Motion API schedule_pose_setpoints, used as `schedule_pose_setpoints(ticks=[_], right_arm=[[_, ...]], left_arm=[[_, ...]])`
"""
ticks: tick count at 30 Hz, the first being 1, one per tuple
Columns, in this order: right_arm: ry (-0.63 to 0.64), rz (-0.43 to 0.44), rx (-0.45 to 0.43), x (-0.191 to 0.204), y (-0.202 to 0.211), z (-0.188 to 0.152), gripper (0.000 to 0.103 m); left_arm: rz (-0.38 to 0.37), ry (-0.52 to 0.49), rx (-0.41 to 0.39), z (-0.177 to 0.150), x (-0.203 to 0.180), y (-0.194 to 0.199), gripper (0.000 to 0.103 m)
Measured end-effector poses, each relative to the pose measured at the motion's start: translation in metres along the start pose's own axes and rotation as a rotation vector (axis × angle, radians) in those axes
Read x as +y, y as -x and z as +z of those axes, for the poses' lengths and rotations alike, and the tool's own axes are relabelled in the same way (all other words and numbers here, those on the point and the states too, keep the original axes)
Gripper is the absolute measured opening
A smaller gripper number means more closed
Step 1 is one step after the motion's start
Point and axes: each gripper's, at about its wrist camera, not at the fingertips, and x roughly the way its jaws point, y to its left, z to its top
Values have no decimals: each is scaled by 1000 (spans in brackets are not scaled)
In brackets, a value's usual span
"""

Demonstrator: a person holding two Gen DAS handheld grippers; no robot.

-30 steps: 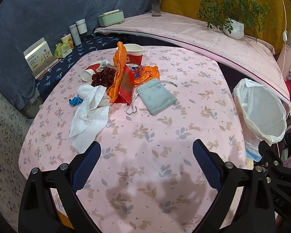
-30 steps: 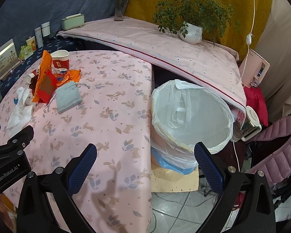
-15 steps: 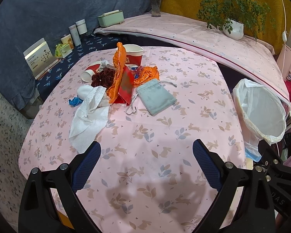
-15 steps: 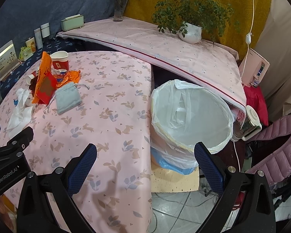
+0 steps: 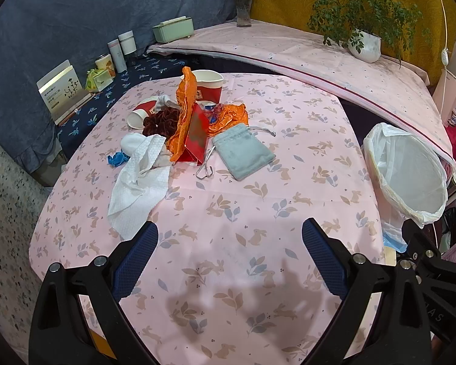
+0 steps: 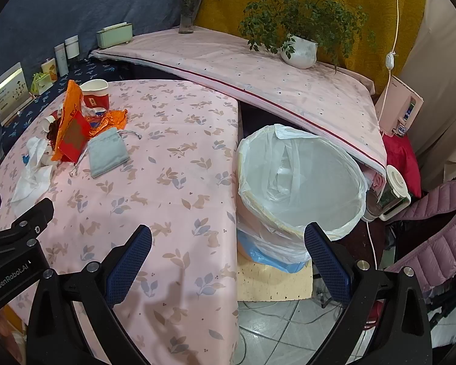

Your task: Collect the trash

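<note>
Several scraps crowd the far side of the pink rabbit-print table (image 5: 258, 213) in the left wrist view: white paper towel (image 5: 139, 179), orange wrapper (image 5: 184, 103), red carton (image 5: 196, 133), two paper cups (one tipped), with a grey pouch (image 5: 243, 152) just beside. Left gripper (image 5: 229, 252) hovers well short, jaws spread wide, holding nothing. From the right wrist, the liner-lined trash bin (image 6: 301, 182) stands against the table's edge; right gripper (image 6: 228, 255) hangs wide open and empty before it, straddling tablecloth and bin.
</note>
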Motion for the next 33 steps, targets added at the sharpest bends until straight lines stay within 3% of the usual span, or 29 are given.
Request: schedule_pose_setpoints(ticks=[33], right_arm=[[-2, 1, 0, 2, -1, -1, 96]], left_arm=[[-6, -4, -1, 1, -1, 3, 91]])
